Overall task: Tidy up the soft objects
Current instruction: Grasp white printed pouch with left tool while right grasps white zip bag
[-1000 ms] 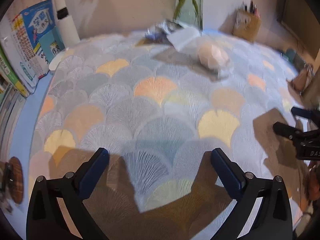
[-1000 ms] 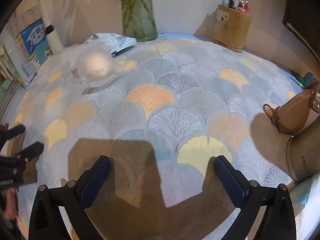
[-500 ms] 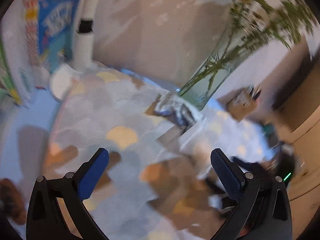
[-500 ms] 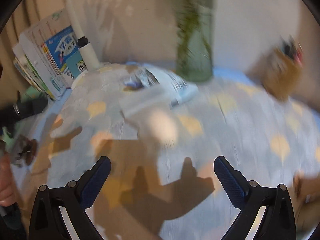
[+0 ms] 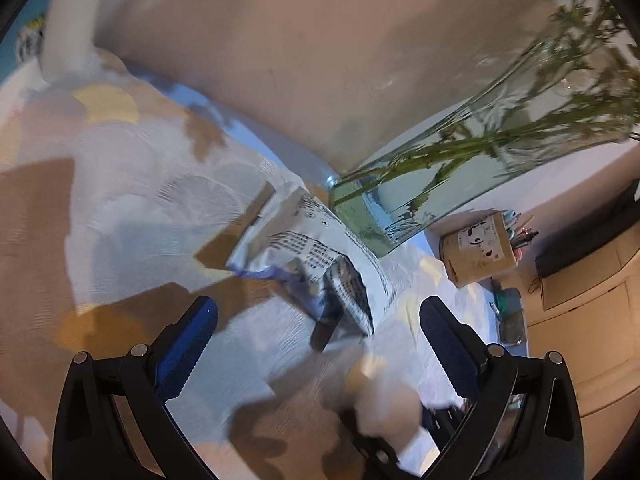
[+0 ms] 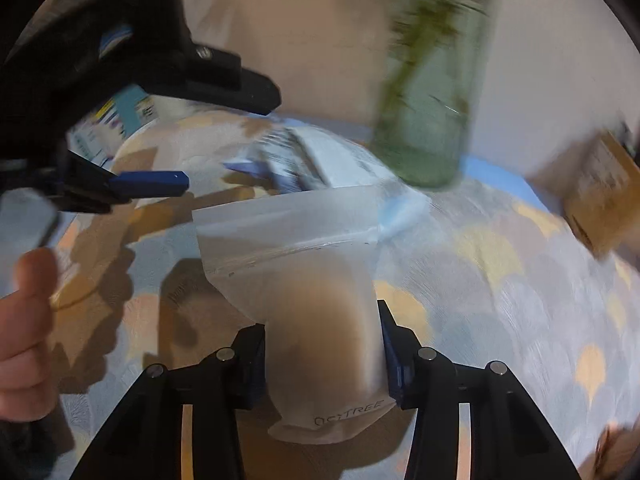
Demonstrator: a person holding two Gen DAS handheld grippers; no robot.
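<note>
Two claws are in sight: the left claw, its two blue-padded fingers spread wide apart, and the right claw, its two fingers pressed against the sides of one frosted zip pouch with something pale and soft inside. On the worktop under the fan-patterned cloth lie one crinkled printed packet, one glass vase of green stems and one brown pen holder. At the far left edge stands one white cylinder, and one bare hand shows in the right wrist view.
</note>
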